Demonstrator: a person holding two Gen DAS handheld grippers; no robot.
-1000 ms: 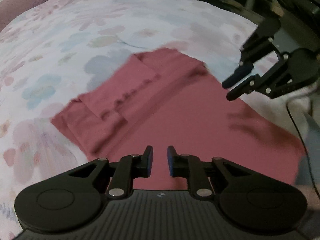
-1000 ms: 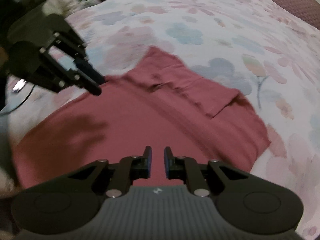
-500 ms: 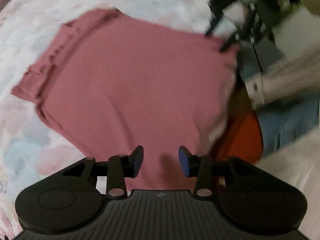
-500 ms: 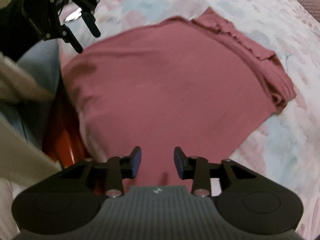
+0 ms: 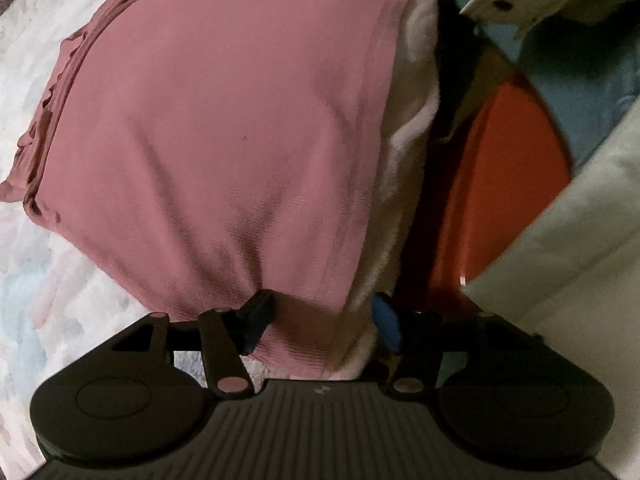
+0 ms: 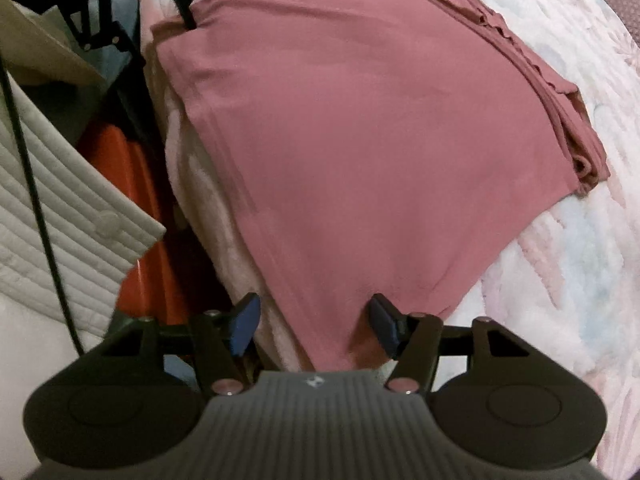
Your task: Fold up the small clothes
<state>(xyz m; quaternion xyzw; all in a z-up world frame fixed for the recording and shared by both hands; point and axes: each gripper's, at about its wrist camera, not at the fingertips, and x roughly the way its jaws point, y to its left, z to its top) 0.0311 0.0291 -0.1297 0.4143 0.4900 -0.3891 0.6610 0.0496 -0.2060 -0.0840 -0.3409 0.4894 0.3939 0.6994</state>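
A dusty-pink garment (image 5: 224,128) lies spread on the floral bedding (image 5: 36,272), its sleeves folded in along the far side (image 6: 560,92). Its near hem hangs over the bed's edge. My left gripper (image 5: 322,320) points down at one near corner, jaws opening, with the cloth's corner between the fingers and the pads apart from it. My right gripper (image 6: 316,322) stands over the other near corner of the garment (image 6: 380,140), jaws opening too, the hem between its fingers but not pinched. The left gripper (image 6: 184,4) also shows at the top left of the right wrist view.
Beside the bed's edge there is an orange object (image 5: 500,184), blue cloth (image 5: 580,92) and a person's cream quilted sleeve (image 6: 60,208). A black cable (image 6: 36,200) runs down across the sleeve. A fluffy pale blanket edge (image 6: 208,208) shows under the hem.
Both grippers came back from over the garment's middle to its near hem at the bed's edge and sank. Their jaws went from nearly shut to wide apart.
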